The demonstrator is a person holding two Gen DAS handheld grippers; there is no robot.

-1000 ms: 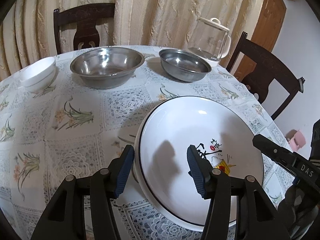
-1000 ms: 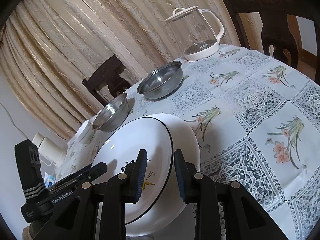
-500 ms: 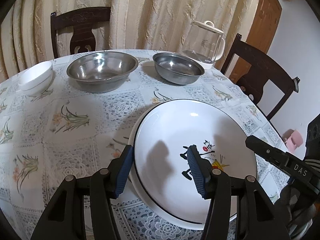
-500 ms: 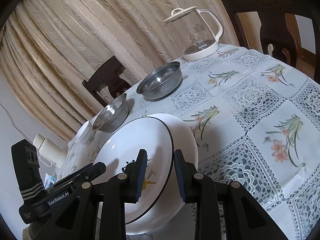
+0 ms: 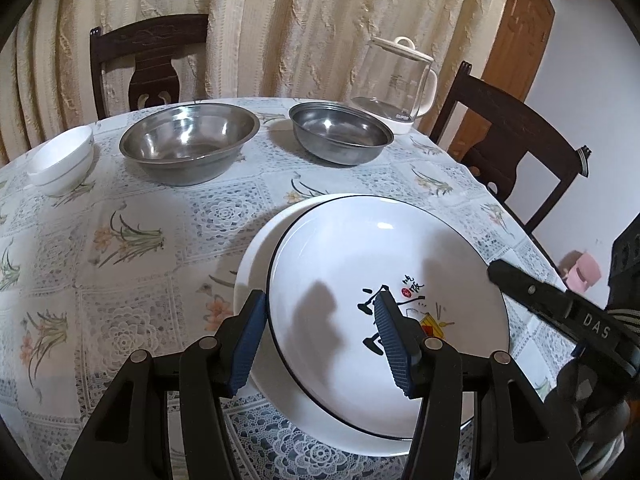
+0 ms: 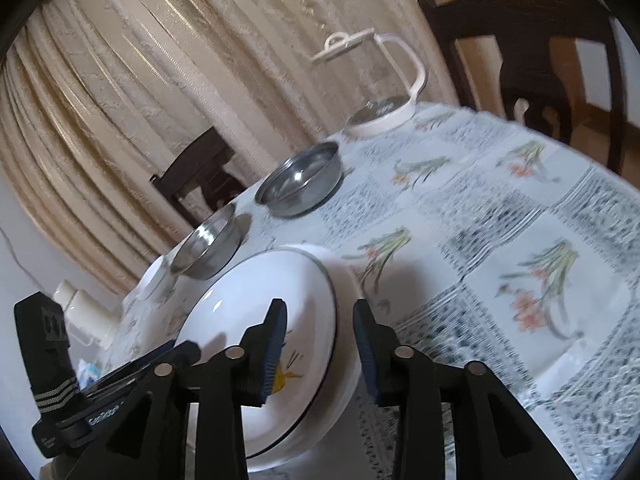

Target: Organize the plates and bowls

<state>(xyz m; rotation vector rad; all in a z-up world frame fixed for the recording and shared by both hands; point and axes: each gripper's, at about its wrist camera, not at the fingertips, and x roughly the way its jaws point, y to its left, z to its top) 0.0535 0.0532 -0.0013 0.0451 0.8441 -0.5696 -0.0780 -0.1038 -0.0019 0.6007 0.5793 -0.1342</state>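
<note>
Two plates stacked on the counter [image 5: 120,240], toward its near side: decorated plate [image 5: 384,264] (black rim line, small painted figure and characters) on top, plain white plate [image 5: 254,260] underneath, showing as a crescent past the left edge. Both flat on the floral lace cloth.

Left gripper [image 5: 320,338] low at the stack's near-left edge, jaws spread wide. Straddles the decorated plate's rim: one blue pad outside, over the white crescent, the other above the painted figure. No squeeze on the rim visible.

Right gripper [image 6: 320,340] at the opposite side of the stack, jaws likewise parted, the rims of both plates in the gap. Inner pad over the decorated plate's face, outer pad beyond the lower plate's edge, above the cloth. Right wrist view smeared, so contact with the rims hard to judge. One of its black fingers also visible in the left wrist view, at the stack's right rim.

Farther back, well apart from the stack: larger steel bowl [image 5: 188,144], smaller steel bowl [image 5: 340,132] to its right, white bowls [image 5: 64,160] nested at far left, glass kettle [image 5: 396,84] with white lid behind the smaller steel bowl. Dark wooden chairs [image 5: 516,148] around the counter, cream curtain [image 5: 280,20] behind.
</note>
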